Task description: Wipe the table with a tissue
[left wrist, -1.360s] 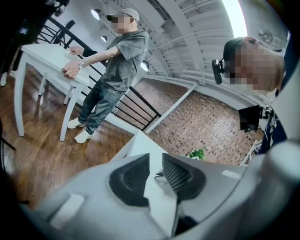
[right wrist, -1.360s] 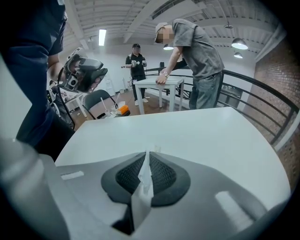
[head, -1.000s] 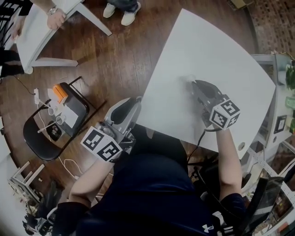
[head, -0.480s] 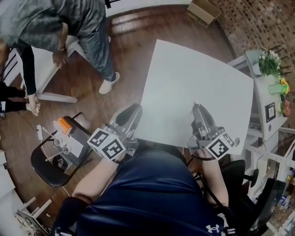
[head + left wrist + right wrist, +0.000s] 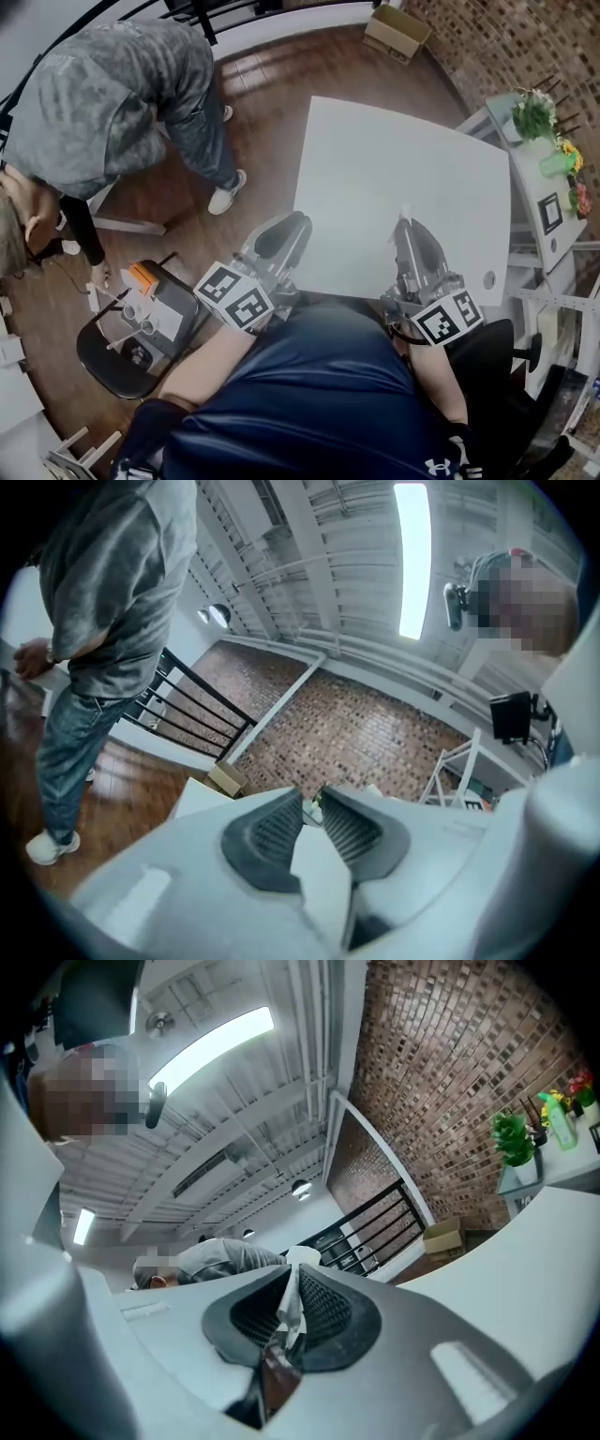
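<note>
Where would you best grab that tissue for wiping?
By its bunched middle, much as the right gripper holds the tissue now: jaws shut on it from both sides, a tuft poking past the tips. Being thin and limp, it probably suits a pinch across its folds, leaving that loose end free to meet the table.

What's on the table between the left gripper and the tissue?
Nothing. In the head view, only bare table lies between the left gripper and the tissue pinched in the right gripper.
</note>
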Demonstrator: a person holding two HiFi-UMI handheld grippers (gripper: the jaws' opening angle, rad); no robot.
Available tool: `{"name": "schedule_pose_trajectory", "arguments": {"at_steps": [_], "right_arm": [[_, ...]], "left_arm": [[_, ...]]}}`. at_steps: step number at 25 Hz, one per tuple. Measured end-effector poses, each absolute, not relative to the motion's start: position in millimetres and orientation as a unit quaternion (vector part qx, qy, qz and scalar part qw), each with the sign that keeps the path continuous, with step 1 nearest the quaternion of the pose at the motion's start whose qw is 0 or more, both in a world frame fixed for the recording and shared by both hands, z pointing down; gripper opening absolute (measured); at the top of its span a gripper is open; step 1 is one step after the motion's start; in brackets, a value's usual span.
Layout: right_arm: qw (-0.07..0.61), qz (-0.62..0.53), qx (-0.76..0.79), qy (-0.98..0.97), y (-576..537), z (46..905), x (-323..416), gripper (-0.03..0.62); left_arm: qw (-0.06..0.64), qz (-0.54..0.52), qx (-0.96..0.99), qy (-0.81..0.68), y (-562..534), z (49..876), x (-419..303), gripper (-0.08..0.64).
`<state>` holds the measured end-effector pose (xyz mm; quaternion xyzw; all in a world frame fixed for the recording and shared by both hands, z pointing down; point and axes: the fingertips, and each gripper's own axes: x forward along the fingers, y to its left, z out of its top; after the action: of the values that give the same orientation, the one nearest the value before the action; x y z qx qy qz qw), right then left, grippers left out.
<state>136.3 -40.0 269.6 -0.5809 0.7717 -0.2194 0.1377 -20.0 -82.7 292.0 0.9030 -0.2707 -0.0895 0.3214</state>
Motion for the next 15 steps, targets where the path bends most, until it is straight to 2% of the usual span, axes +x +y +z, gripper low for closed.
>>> {"name": "schedule_pose_trajectory", "arguments": {"at_steps": [15], "right_arm": [[0.106,-0.208,-0.606,0.761,-22.7,275.8,119.5,0.029]], "left_arm": [[0.344,-0.08,0.9,-0.255,-61.3,305.2,-31.4,0.064]]}}
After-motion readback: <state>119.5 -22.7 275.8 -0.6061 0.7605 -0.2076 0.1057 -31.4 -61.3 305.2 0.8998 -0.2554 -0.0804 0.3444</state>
